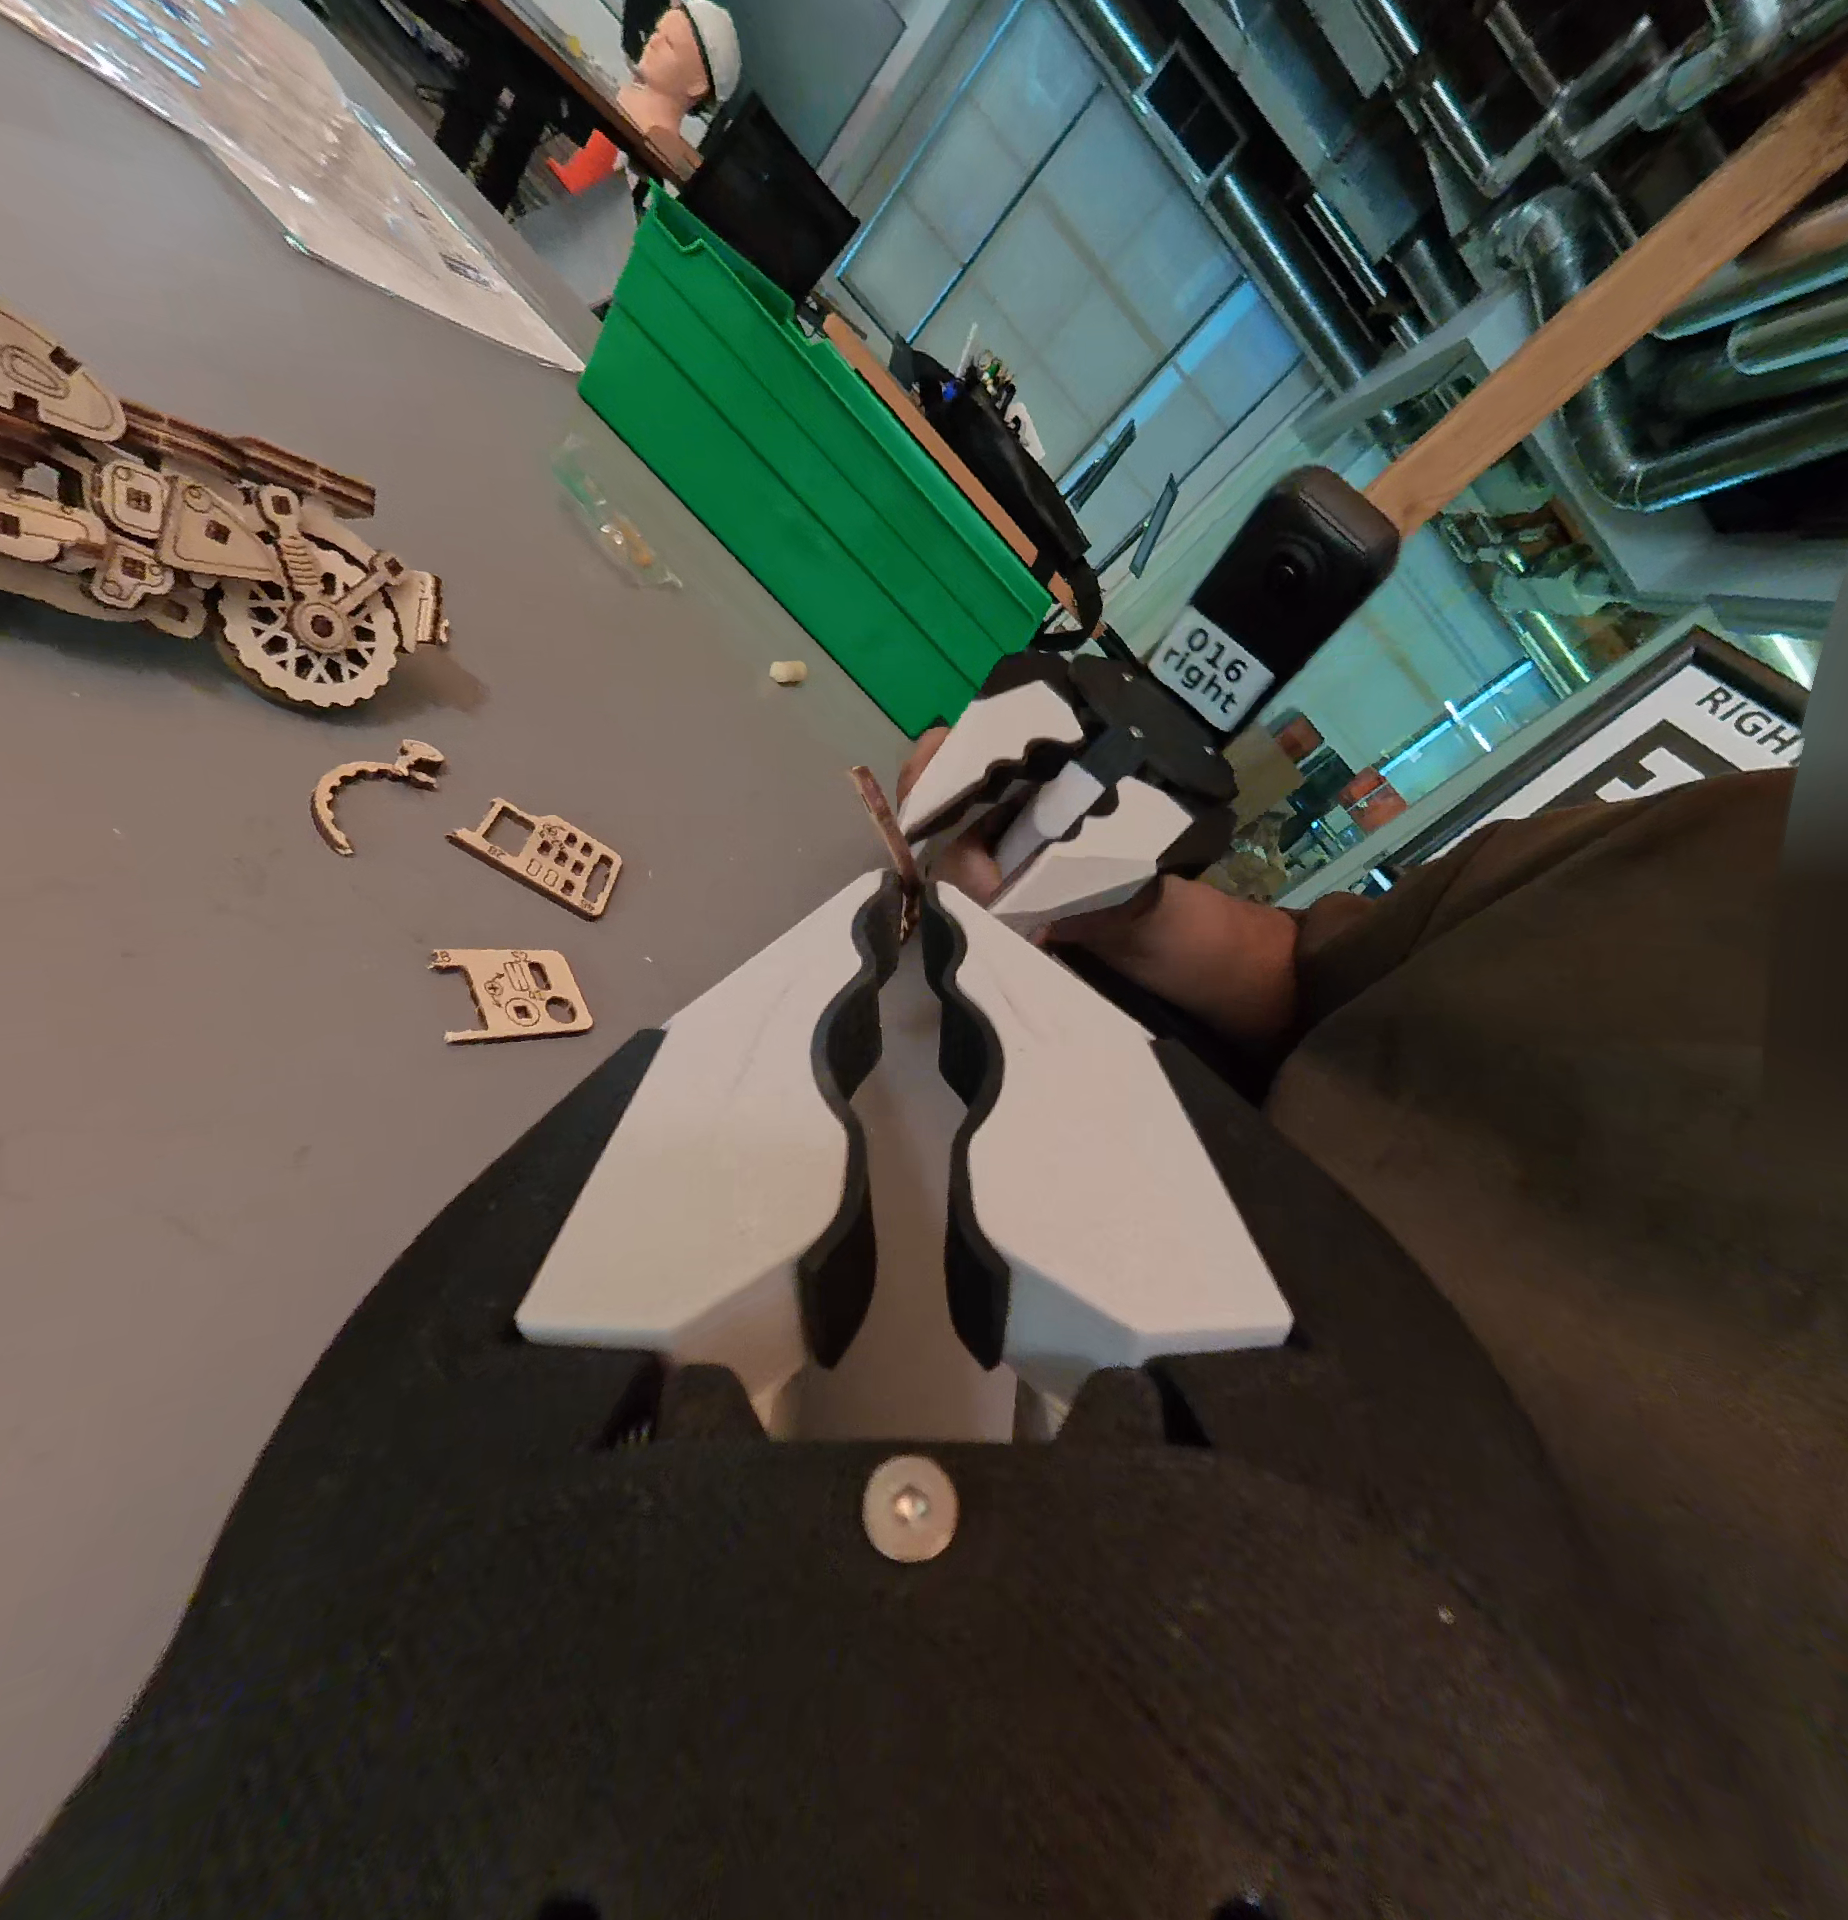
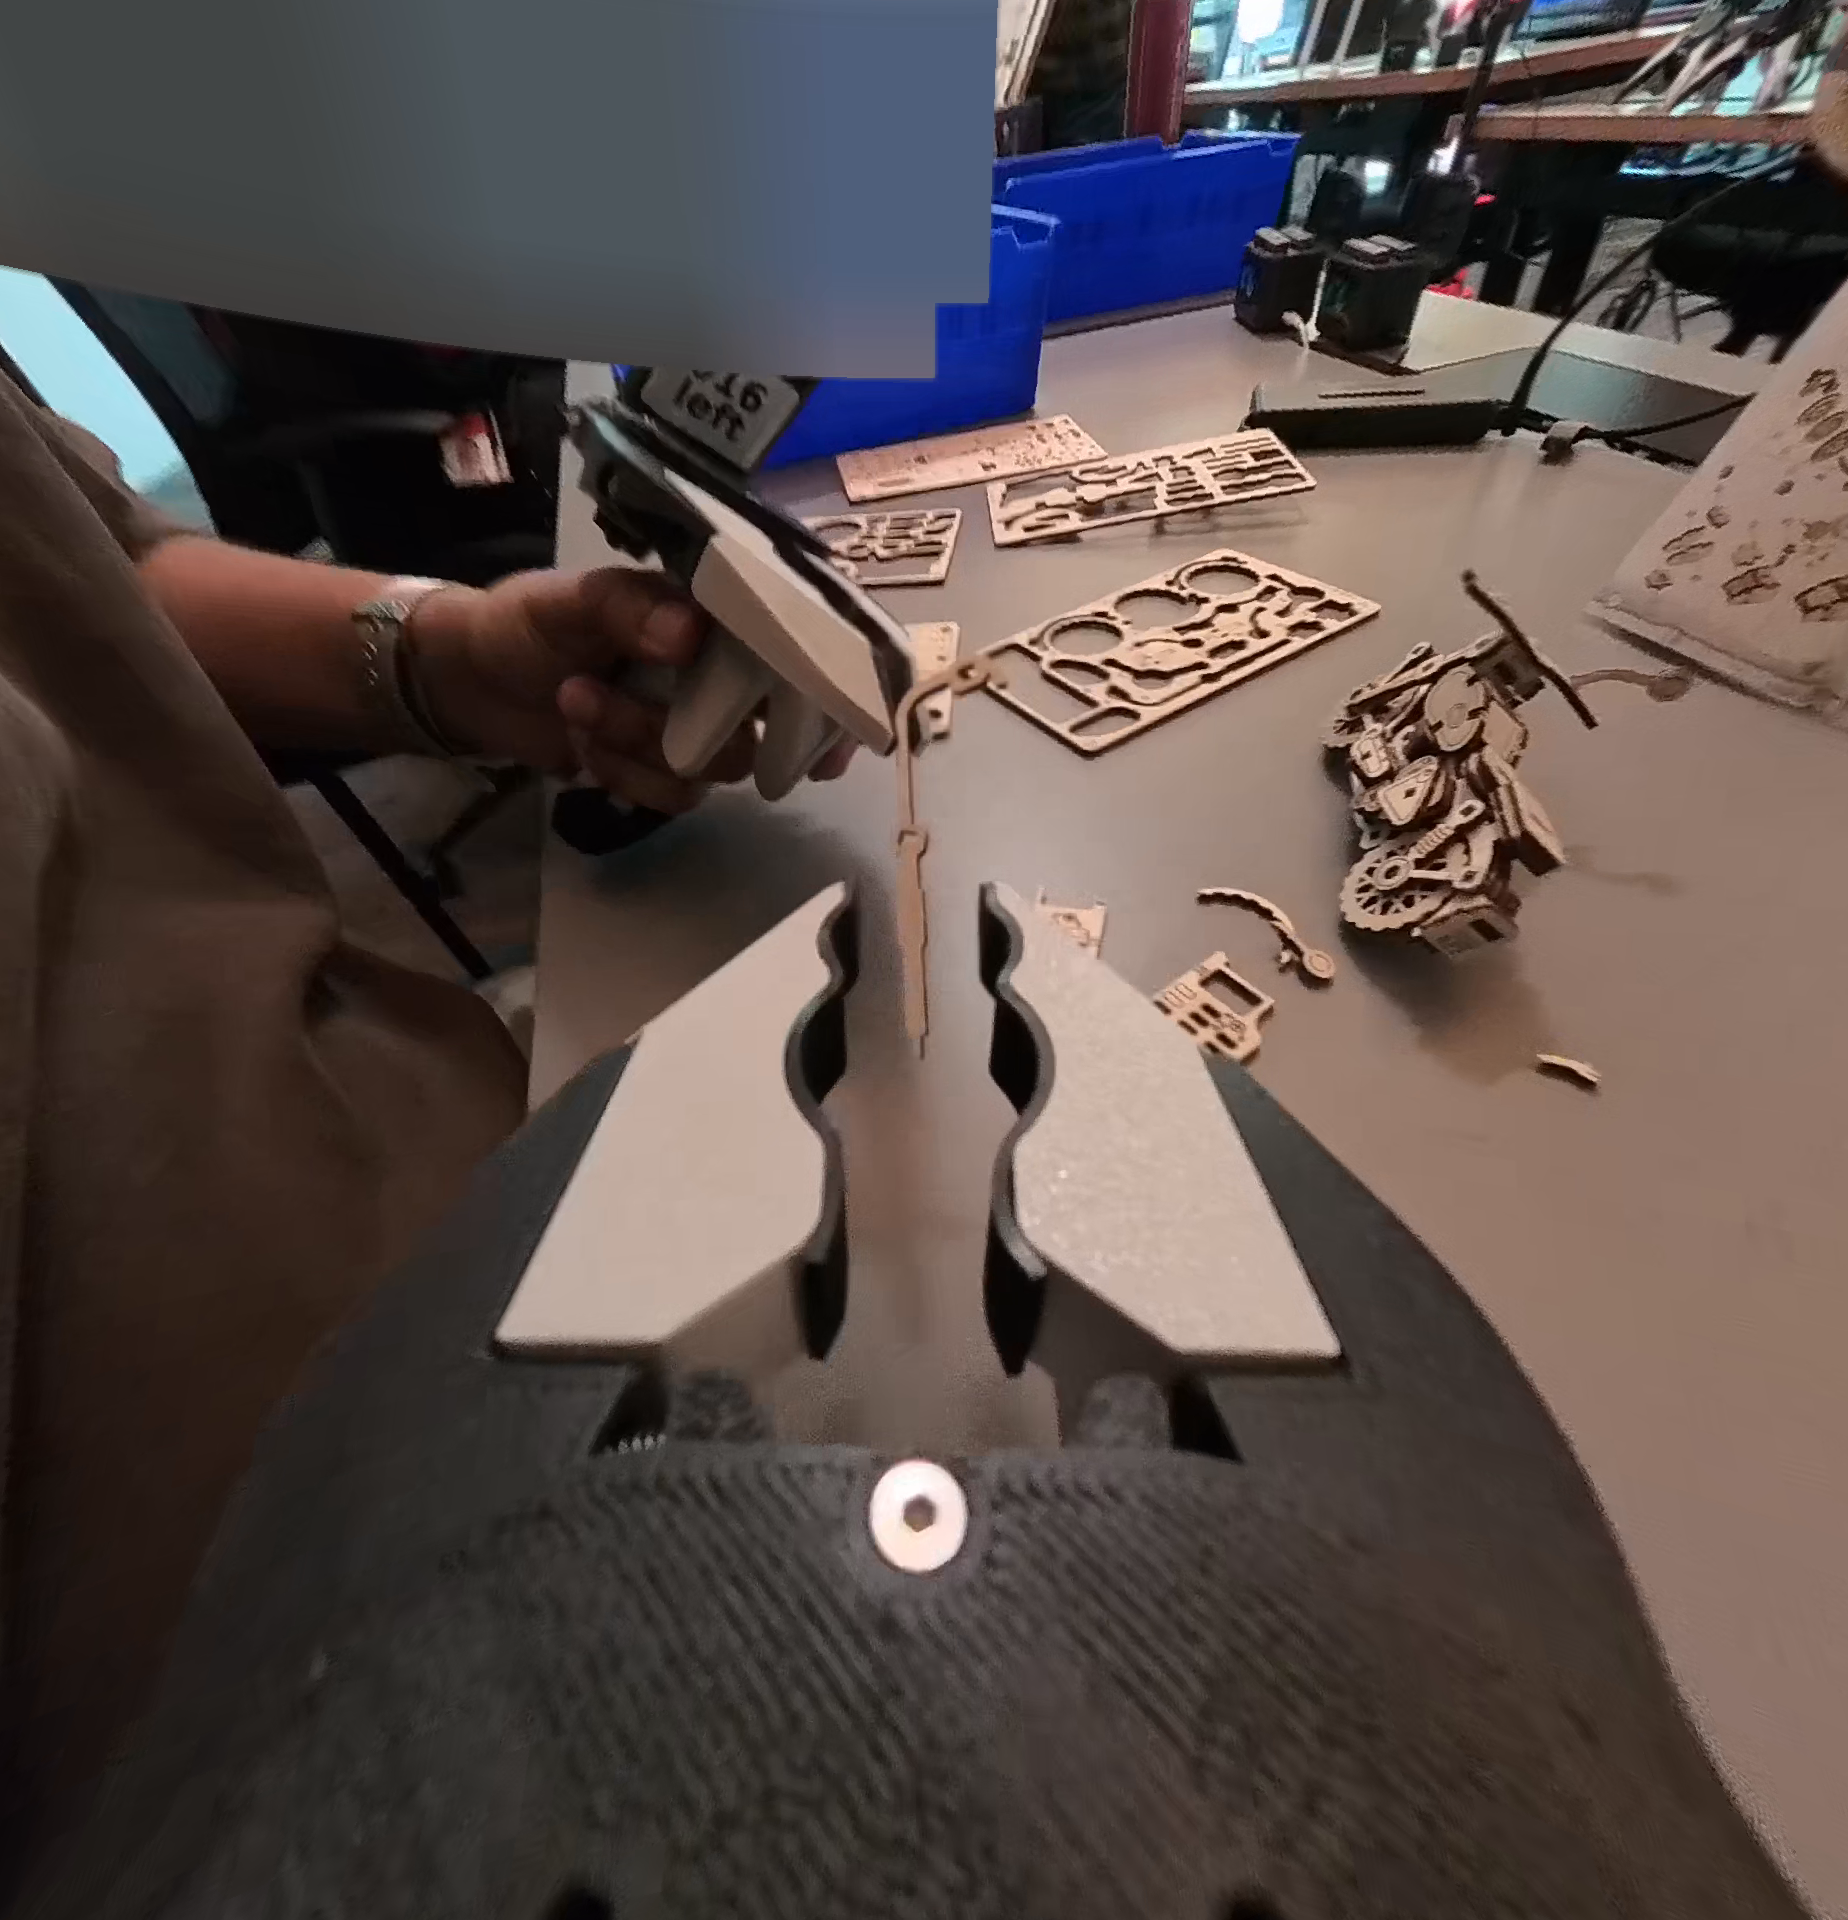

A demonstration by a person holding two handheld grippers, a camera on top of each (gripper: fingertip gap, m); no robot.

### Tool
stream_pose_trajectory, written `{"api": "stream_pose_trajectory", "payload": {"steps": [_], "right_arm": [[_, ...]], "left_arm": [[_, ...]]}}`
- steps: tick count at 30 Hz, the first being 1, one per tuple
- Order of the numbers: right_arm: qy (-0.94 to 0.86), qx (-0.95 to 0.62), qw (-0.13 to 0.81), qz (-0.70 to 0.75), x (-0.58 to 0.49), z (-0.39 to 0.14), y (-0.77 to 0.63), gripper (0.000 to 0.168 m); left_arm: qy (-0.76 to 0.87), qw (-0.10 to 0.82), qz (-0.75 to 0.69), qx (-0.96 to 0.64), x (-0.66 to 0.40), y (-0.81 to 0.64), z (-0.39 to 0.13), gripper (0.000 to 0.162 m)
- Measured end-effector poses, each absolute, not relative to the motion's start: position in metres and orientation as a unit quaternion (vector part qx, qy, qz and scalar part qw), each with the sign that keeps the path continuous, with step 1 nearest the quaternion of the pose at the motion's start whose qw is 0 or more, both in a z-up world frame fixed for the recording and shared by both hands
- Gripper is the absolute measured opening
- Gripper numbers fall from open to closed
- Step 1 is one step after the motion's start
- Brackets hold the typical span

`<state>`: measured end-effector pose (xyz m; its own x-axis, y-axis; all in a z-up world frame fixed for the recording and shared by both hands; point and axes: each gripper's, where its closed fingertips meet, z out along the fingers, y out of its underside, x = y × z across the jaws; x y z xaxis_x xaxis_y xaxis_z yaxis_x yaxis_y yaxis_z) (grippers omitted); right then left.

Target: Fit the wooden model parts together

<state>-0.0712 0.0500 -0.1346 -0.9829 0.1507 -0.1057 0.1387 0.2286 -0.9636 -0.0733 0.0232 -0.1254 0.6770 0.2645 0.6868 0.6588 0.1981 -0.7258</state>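
Right tongs: spread, nothing gripped; the free lower end of the strip hangs in the gap between the two fingers, touching neither.
Left tongs: pressed together at the tips, pinching the strip by its upper part; a hand holds the handle.
Strip: thin wooden part with a bent top, held in the air above the near edge of the worktop, hanging roughly upright.
Loose parts: curved piece and two flat cut-out plates lie on the worktop just beyond the right tongs, apart from each other.
Model: part-built wooden motorcycle, lying on the worktop past the loose parts.
Sheets: several punched-out wooden sheets lie flat farther back, behind the left tongs.
Green bin: stands at the far edge of the worktop.
Blue bins: at the back, beyond the sheets.
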Motion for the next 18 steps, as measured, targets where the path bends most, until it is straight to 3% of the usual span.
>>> {"api": "stream_pose_trajectory", "payload": {"steps": [8,18], "right_arm": [[-0.733,-0.154,-0.172,0.64,-0.062,-0.124,0.049,0.033],[-0.745,-0.147,-0.212,0.616,-0.051,-0.131,0.046,0.022]], "left_arm": [[-0.317,0.687,-0.166,-0.633,-0.056,0.032,-0.117,0.0],[-0.316,0.701,-0.177,-0.614,-0.057,0.028,-0.111,0.0]]}}
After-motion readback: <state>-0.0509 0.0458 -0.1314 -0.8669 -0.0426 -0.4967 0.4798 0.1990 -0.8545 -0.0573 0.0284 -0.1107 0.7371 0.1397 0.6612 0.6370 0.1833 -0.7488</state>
